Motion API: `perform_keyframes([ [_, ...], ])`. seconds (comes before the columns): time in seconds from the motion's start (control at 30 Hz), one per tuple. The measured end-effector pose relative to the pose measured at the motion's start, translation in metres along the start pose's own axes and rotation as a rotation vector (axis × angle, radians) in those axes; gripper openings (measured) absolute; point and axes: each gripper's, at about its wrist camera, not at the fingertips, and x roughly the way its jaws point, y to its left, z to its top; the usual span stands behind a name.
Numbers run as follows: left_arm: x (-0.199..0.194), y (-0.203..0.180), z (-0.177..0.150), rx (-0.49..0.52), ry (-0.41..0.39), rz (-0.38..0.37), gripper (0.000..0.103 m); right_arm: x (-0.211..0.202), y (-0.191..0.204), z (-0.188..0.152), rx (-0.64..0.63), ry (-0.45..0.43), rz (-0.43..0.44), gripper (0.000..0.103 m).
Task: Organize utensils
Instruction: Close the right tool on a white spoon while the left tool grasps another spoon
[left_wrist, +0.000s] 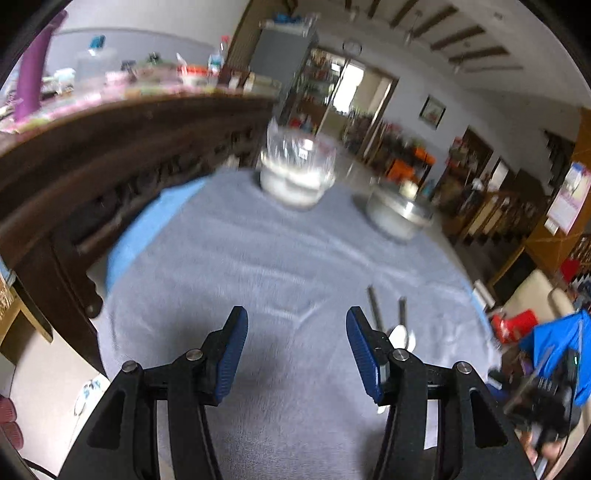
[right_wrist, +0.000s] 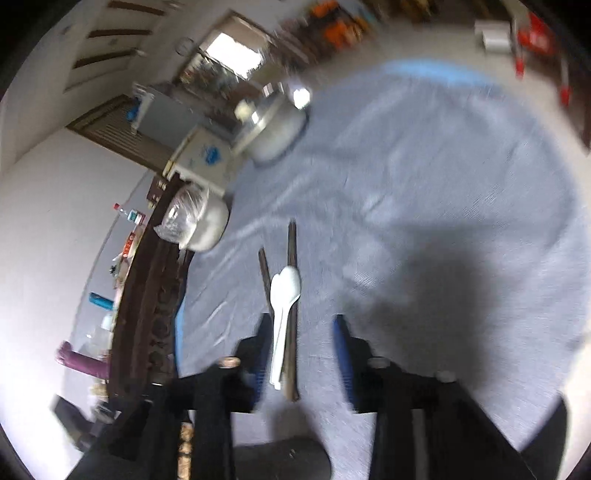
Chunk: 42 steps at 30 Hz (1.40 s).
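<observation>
A white ceramic spoon lies on the grey-blue cloth across two dark chopsticks. My right gripper is open just above them; the spoon's handle and one chopstick run between its jaws, close to the left finger, with no pad pressing on them. In the left wrist view the spoon and chopsticks sit just right of my right-hand finger. My left gripper is open over bare cloth with nothing between its jaws.
A white bowl holding a clear plastic bag and a lidded metal pot stand at the cloth's far end. A dark carved wooden sideboard runs along the left. A blue sleeve shows at the right edge.
</observation>
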Motion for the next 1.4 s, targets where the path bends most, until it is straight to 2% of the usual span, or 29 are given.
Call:
perform_keyframes([
  [0.07, 0.016, -0.001, -0.002, 0.011, 0.032, 0.005, 0.056, 0.023, -0.001, 0.010, 0.008, 0.043, 0.020, 0.045],
  [0.23, 0.046, -0.011, -0.004, 0.046, 0.087, -0.001, 0.056, 0.083, 0.018, 0.032, -0.056, 0.159, -0.027, 0.045],
  [0.37, 0.060, -0.020, -0.002, 0.094, 0.113, 0.007, 0.056, 0.125, 0.034, 0.039, -0.123, 0.220, -0.100, 0.045],
  [0.53, 0.071, -0.020, -0.001, 0.121, 0.129, 0.024, 0.056, 0.156, 0.045, 0.036, -0.175, 0.257, -0.179, 0.045],
  [0.57, 0.073, -0.019, 0.001, 0.121, 0.130, 0.024, 0.056, 0.157, 0.046, 0.035, -0.183, 0.242, -0.183, 0.035],
  [0.6, 0.075, -0.018, 0.002, 0.122, 0.130, 0.025, 0.056, 0.159, 0.047, 0.035, -0.197, 0.242, -0.188, 0.029],
  [0.77, 0.088, -0.029, 0.009, 0.177, 0.122, 0.000, 0.056, 0.147, 0.038, 0.032, -0.206, 0.218, -0.172, 0.029],
  [0.87, 0.099, -0.045, 0.011, 0.213, 0.133, -0.059, 0.056, 0.132, 0.028, 0.034, -0.180, 0.180, -0.144, 0.029],
  [0.97, 0.115, -0.068, 0.010, 0.266, 0.154, -0.108, 0.056, 0.112, 0.018, 0.036, -0.180, 0.124, -0.173, 0.029],
  [1.17, 0.151, -0.120, -0.002, 0.395, 0.229, -0.210, 0.056, 0.080, 0.001, 0.042, -0.151, 0.051, -0.159, 0.029],
  [1.33, 0.174, -0.150, -0.017, 0.503, 0.301, -0.255, 0.056, 0.065, -0.011, 0.043, -0.129, 0.029, -0.154, 0.029],
  [1.4, 0.185, -0.155, -0.021, 0.521, 0.335, -0.249, 0.056, 0.059, -0.014, 0.041, -0.124, 0.017, -0.148, 0.029],
])
